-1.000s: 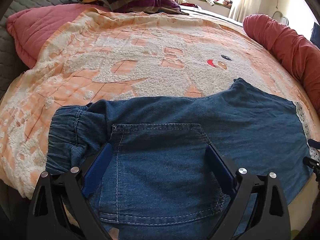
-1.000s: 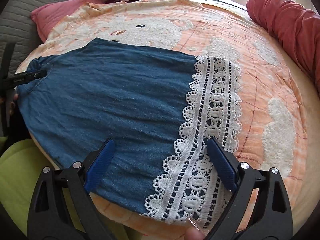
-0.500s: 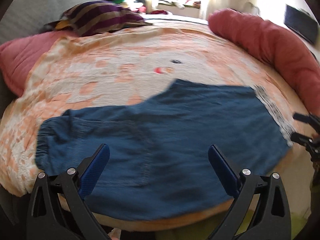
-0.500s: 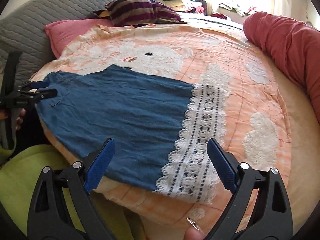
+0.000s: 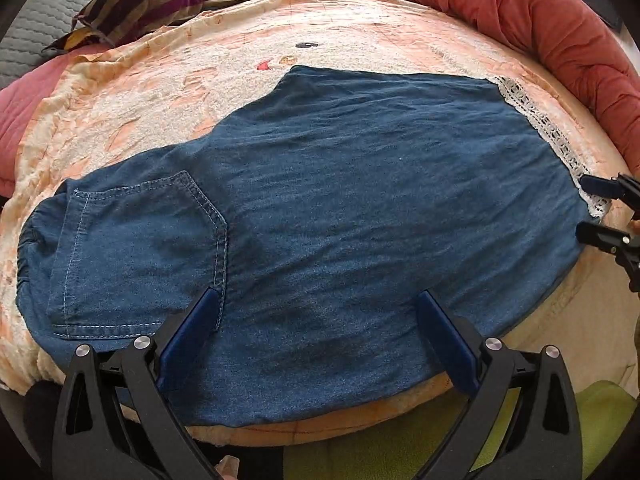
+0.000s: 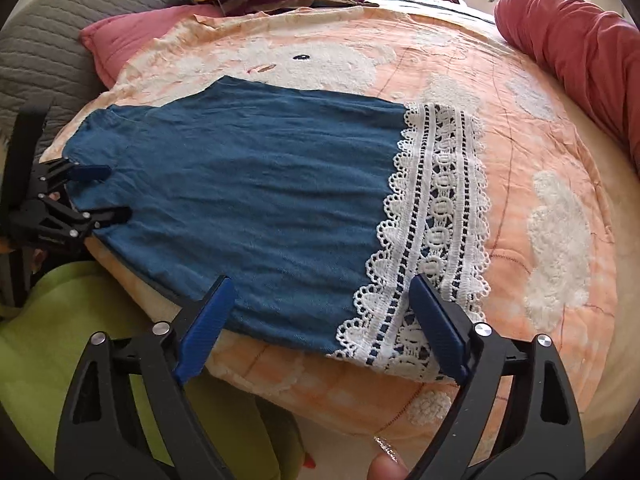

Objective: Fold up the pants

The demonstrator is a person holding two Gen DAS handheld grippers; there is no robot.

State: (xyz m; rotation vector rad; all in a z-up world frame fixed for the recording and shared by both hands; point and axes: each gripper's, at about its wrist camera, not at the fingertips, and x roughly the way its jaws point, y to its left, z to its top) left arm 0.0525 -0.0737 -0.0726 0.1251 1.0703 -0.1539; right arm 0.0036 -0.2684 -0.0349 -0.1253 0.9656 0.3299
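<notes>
Blue denim pants (image 5: 340, 208) lie flat on the bed, folded lengthwise, with the back pocket (image 5: 140, 248) and elastic waist at the left and a white lace hem (image 6: 436, 216) at the right. My left gripper (image 5: 320, 304) is open and empty, just above the near edge by the pocket. My right gripper (image 6: 320, 292) is open and empty over the near edge at the lace hem. Each gripper shows in the other's view: the right one (image 5: 600, 212) at the hem, the left one (image 6: 100, 192) at the waist end.
The pants rest on an orange and white fleece blanket (image 5: 168, 92). A red rolled duvet (image 5: 552, 40) lies along the right side. A striped pillow (image 5: 160, 0) and a pink pillow (image 6: 132, 40) are at the back. Green cloth (image 6: 72, 340) lies below the bed edge.
Both grippers pulled back from the pants, then came in again low at the near edge. The pants have not moved.
</notes>
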